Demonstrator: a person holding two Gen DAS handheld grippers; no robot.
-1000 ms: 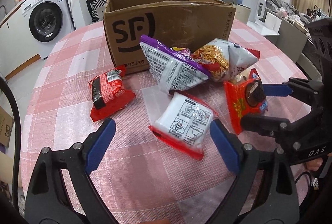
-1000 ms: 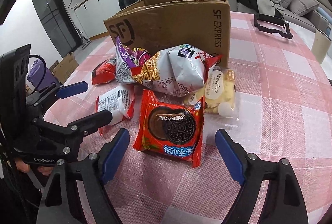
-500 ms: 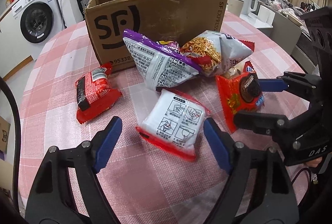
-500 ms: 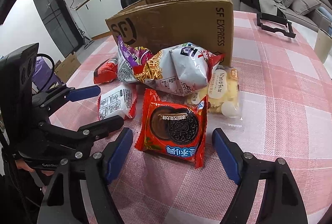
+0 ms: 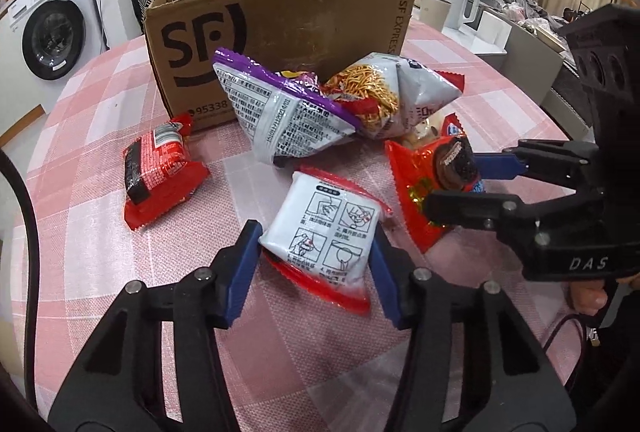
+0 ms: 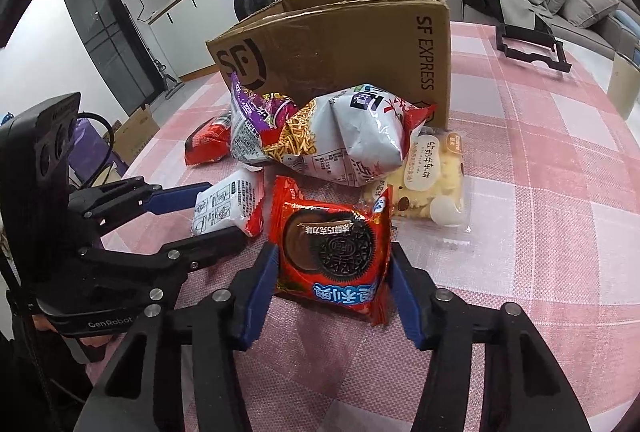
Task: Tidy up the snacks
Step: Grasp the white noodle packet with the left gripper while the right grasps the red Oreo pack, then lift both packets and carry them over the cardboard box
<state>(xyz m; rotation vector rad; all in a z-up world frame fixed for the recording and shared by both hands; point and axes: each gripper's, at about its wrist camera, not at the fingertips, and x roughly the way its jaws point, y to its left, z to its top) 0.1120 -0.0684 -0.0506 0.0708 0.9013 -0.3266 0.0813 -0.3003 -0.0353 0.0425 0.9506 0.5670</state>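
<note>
Cookie pack clamped in right hand-held gripper

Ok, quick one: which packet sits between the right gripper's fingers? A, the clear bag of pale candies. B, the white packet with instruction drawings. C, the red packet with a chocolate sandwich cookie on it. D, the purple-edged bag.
C: in the right wrist view the right gripper has its blue pads pressed on both sides of the red cookie packet; the white packet is in the left gripper.
</note>
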